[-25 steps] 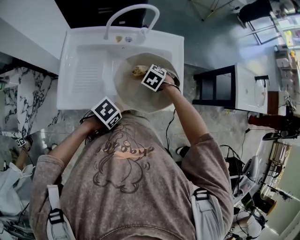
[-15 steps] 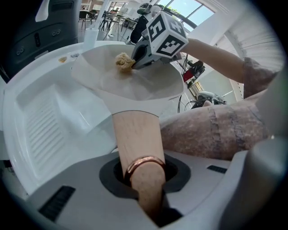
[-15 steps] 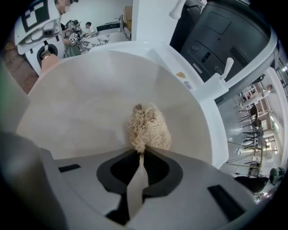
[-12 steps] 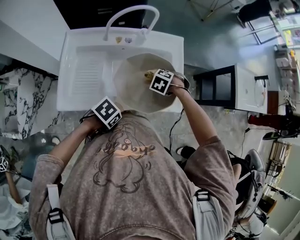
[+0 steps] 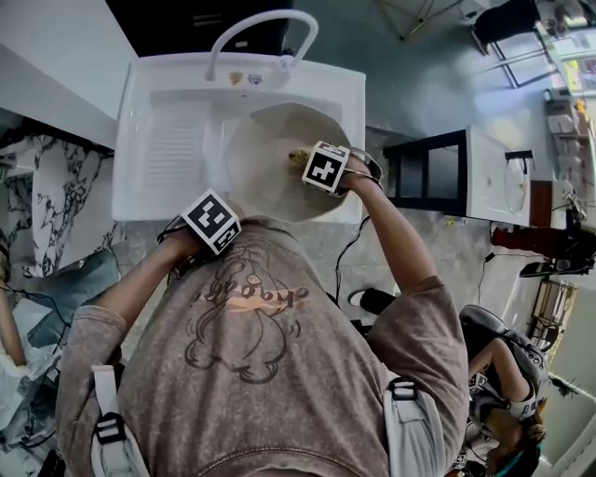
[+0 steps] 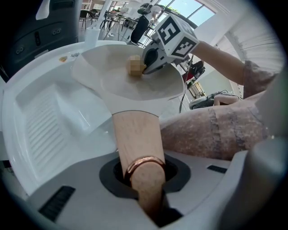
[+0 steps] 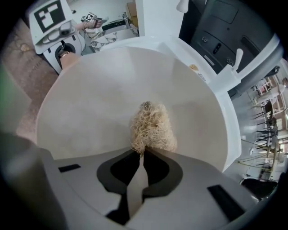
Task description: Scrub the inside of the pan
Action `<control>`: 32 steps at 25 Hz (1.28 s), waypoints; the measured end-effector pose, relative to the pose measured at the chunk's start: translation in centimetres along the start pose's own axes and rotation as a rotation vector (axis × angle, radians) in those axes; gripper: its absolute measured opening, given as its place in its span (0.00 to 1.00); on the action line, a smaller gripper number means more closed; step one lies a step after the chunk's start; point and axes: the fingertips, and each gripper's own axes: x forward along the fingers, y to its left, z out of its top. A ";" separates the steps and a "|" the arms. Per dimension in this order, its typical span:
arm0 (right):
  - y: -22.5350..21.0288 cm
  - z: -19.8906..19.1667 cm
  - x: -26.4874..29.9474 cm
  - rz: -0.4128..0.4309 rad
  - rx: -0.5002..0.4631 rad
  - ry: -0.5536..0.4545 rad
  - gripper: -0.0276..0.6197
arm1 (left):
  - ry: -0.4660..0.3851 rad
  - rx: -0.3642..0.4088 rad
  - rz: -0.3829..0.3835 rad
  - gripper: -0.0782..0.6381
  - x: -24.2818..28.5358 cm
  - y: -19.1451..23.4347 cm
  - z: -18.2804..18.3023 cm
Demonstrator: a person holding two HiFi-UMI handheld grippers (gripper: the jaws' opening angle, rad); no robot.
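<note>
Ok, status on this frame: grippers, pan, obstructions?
Left gripper shut on pan handle. Right gripper shut on fibrous scrubber, pressed inside pan. Nothing in the way.

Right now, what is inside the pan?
Only a fibrous scrubber, pinched in the right gripper and pressed against the pale inner wall of the pan. The rest looks bare. The patch under the scrubber is covered.

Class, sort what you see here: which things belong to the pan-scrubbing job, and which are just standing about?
In the job: pan, its wooden handle in the left gripper; fibrous scrubber in the right gripper; sink.
Just about: faucet; side cabinet; marble counter.
</note>
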 end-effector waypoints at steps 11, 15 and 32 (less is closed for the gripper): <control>5.7 3.1 -1.4 0.190 -0.068 -0.106 0.11 | -0.001 -0.004 -0.004 0.22 -0.1 -0.2 -0.1; 6.8 5.4 -2.2 0.222 -0.033 -0.213 0.10 | -0.006 -0.016 -0.008 0.22 -0.2 -0.2 0.0; 3.7 10.3 -7.5 0.073 0.167 -0.540 0.10 | -0.069 -0.131 -0.028 0.23 -1.3 2.0 -0.4</control>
